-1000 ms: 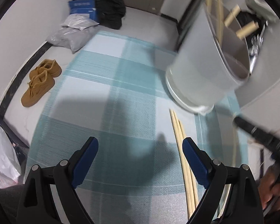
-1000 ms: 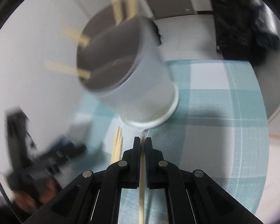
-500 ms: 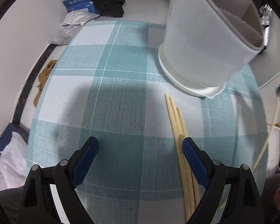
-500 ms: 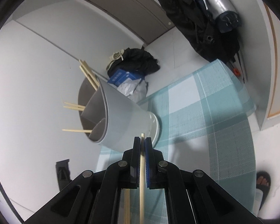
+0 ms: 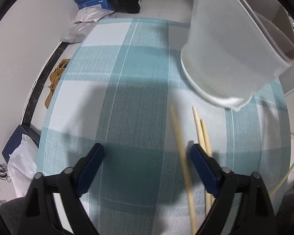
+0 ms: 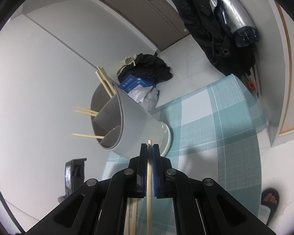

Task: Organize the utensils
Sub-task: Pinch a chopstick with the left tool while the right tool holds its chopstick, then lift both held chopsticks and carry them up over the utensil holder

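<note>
1. Down low over the checked cloth [image 5: 127, 82] on the desk: left claw [image 5: 147, 162], pads wide apart and closing.
2. Between its pads, close to the right-hand one: one blurred chopstick [image 5: 181, 152], not pinched by either pad.
3. Just outside that right-hand pad: two more chopsticks [image 5: 202, 135] lying side by side on the cloth, tips toward the holder.
4. Beyond them, standing on the cloth: pale grey utensil holder [image 5: 225, 45] with inner dividers.
5. Clamped tight in the right claw [image 6: 150, 150]: a single chopstick [image 6: 149, 188], running along the pads with its tip poking just past them.
6. Ahead of that claw: the same holder [image 6: 135, 121], with chopsticks [image 6: 105, 80] sticking out of several compartments.
7. Below the right claw, partly hidden: the pair of chopsticks [image 6: 134, 215] on the cloth.
8. Off the desk, on the floor: black bag [image 6: 147, 66], blue box [image 6: 133, 84], brown shoes [image 5: 56, 74].
9. At the lower right edge of the right view: a foot in a sandal [image 6: 270, 197].
</note>
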Demonstrator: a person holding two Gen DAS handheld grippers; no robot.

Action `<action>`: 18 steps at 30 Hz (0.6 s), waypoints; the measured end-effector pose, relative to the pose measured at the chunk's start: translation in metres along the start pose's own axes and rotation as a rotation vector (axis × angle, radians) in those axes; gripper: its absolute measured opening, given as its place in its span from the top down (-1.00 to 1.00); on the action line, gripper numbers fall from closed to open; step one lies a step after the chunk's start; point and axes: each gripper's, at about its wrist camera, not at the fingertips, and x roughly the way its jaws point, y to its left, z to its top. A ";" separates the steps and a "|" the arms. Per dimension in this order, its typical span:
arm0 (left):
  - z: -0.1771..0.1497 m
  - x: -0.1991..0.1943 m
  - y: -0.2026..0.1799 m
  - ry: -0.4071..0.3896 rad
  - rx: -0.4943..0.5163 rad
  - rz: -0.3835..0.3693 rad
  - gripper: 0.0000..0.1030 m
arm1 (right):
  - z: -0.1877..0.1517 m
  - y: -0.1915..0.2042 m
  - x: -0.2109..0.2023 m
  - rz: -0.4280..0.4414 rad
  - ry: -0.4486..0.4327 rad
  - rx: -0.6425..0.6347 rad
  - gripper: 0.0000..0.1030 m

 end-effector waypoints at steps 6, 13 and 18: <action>0.010 -0.004 -0.007 -0.022 -0.006 -0.015 0.64 | -0.001 -0.002 -0.002 -0.001 -0.003 0.004 0.93; 0.015 -0.002 -0.001 -0.024 -0.112 -0.069 0.98 | -0.003 0.003 -0.003 -0.006 -0.008 -0.020 0.93; 0.009 -0.020 0.014 -0.103 -0.152 -0.104 0.98 | -0.008 0.009 -0.008 -0.020 -0.022 -0.061 0.93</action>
